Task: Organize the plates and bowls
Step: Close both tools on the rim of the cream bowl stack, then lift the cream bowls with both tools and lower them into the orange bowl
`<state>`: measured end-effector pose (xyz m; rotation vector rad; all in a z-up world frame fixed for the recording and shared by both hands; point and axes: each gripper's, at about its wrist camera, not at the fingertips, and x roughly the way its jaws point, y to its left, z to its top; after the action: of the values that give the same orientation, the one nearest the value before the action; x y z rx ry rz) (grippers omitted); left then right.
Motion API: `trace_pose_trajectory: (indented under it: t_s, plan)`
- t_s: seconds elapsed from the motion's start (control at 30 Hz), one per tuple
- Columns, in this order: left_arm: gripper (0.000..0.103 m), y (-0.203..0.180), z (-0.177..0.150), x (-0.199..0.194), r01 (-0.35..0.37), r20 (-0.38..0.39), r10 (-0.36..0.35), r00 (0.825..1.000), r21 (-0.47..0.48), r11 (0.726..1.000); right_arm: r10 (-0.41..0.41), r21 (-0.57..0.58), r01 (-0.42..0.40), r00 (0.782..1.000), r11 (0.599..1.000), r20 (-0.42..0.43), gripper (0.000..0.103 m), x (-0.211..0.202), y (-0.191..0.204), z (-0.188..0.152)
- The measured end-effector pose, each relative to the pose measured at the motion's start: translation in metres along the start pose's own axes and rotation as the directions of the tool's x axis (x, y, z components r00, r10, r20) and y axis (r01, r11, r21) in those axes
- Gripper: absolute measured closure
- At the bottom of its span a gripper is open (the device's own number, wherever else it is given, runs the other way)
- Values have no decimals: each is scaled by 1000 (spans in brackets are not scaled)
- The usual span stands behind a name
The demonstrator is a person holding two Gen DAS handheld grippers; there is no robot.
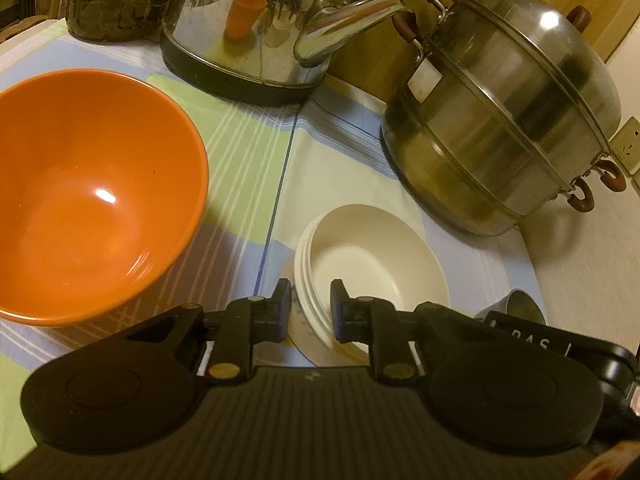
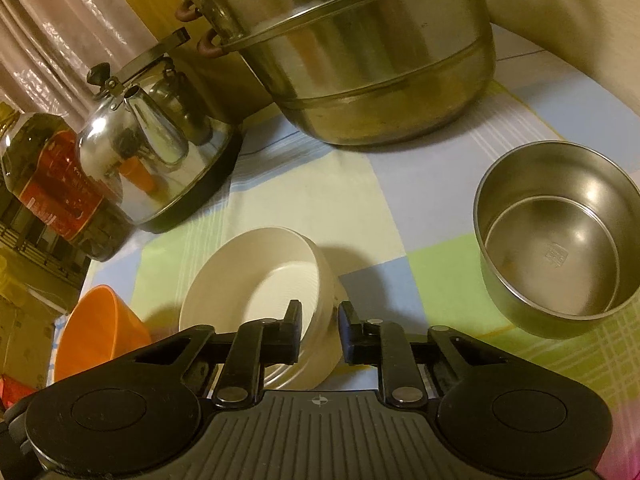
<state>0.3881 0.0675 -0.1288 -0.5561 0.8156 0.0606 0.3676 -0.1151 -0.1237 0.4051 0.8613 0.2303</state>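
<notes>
A stack of white bowls (image 1: pixel 372 256) sits on the checked tablecloth between both grippers. In the left wrist view my left gripper (image 1: pixel 312 312) straddles the stack's near left rim, jaws narrow, pads against the nested rims. From the other side, my right gripper (image 2: pixel 319 334) clamps the right wall of the white bowl stack (image 2: pixel 256 280), one finger inside and one outside. A large orange bowl (image 1: pixel 88 200) stands empty to the left of the stack; the orange bowl (image 2: pixel 96 328) also shows low at the left in the right wrist view. An empty steel bowl (image 2: pixel 560 240) stands to the right.
Behind the bowls stand a shiny kettle (image 1: pixel 256 28), a tall lidded steel steamer pot (image 1: pixel 508 120) and a dark oil bottle (image 1: pixel 116 0). The steamer pot (image 2: pixel 352 48) looms just beyond the stack. A wall with a socket (image 1: pixel 630 148) is at the right.
</notes>
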Motion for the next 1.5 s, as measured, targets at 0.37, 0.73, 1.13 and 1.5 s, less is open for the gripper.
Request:
trace_pose_trajectory:
  t_s: [0.37, 0.73, 1.13, 1.5]
  plan:
    - [90, -3, 0, -6, 1, 18, -1, 1000, 22, 1000, -22, -22, 22, 1000, 1000, 13, 90, -2, 2, -1]
    - [90, -5, 0, -18, 11, 36, -12, 999, 36, 999, -8, -34, 9, 999, 999, 40, 91, -13, 5, 2]
    - [91, -7, 9, -46, 11, 47, -13, 999, 46, 999, 35, -46, -32, 997, 998, 70, 91, -39, 21, 6]
    - [90, 0, 17, -75, 8, 83, -12, 996, 48, 999, 85, -64, -79, 993, 995, 87, 92, -50, 41, 9]
